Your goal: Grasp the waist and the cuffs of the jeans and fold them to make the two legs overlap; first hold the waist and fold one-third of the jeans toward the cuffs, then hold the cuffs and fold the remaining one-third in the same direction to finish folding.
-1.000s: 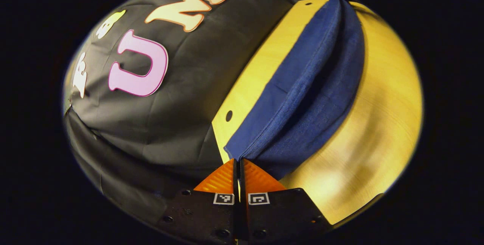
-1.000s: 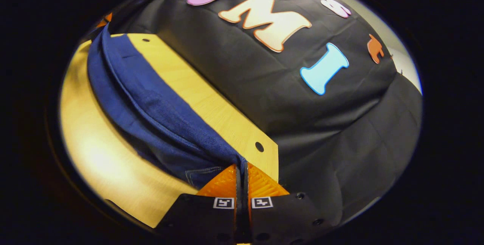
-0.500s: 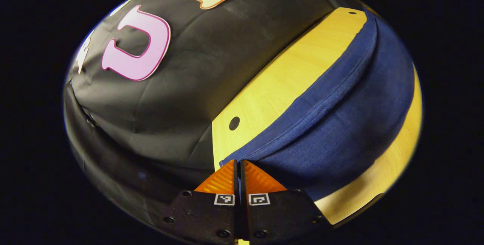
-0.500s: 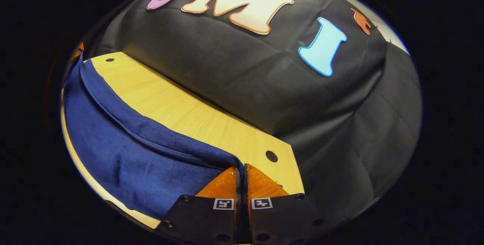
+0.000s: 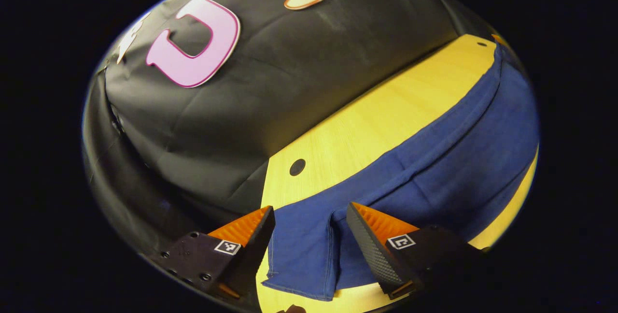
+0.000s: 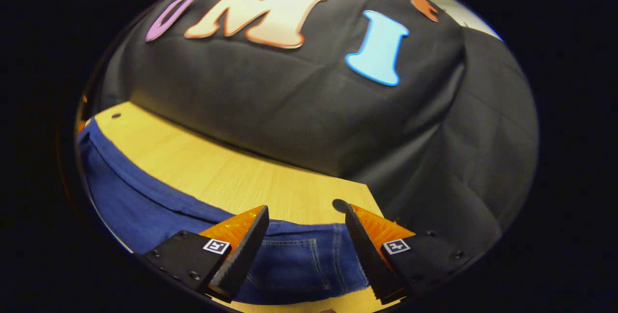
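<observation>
The jeans, legs overlapped on the wooden table, are laid lengthwise between the left gripper at the cuffs and the right gripper at the waist, both held wide open just above the cloth

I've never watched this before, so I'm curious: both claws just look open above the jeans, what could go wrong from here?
The left gripper and right gripper stand open just over the jeans, so a finger might snag the cloth and undo the fold on pulling away. The jeans' edge bulges rather than lying flat, so later folds may come out uneven on the table.
</observation>
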`<action>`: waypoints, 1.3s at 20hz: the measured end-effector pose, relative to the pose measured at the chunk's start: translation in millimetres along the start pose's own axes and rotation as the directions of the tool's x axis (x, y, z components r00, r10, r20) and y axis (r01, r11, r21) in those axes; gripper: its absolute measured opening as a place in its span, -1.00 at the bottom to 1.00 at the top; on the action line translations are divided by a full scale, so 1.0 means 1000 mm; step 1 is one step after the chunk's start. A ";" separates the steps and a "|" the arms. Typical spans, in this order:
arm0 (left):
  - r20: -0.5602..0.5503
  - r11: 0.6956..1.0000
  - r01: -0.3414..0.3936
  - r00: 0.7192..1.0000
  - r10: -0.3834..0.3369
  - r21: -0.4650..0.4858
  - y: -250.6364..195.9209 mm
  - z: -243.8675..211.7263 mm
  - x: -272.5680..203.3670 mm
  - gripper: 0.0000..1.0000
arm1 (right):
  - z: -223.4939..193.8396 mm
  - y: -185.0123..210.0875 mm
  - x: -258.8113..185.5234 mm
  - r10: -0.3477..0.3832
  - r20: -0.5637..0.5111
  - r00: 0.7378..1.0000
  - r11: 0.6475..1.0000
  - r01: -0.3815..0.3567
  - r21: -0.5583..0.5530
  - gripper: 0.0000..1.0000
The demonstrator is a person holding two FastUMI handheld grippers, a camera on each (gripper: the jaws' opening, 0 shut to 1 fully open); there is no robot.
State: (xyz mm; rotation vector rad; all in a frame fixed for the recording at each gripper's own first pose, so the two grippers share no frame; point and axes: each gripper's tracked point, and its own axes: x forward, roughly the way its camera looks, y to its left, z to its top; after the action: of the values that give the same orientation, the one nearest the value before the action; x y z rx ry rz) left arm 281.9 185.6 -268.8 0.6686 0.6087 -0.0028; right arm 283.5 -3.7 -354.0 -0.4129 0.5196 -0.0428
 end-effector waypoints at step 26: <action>0.205 0.836 0.180 0.975 -0.083 -0.518 -0.031 0.045 -0.120 0.89 | -0.177 -0.066 -0.007 0.117 -0.457 0.882 0.725 0.238 0.646 0.11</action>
State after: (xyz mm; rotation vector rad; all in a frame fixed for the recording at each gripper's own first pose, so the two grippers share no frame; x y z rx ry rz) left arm 200.4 112.6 -194.9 0.0762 0.4531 -0.0198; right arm 194.7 -129.1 -464.1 0.3434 0.9269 -0.4061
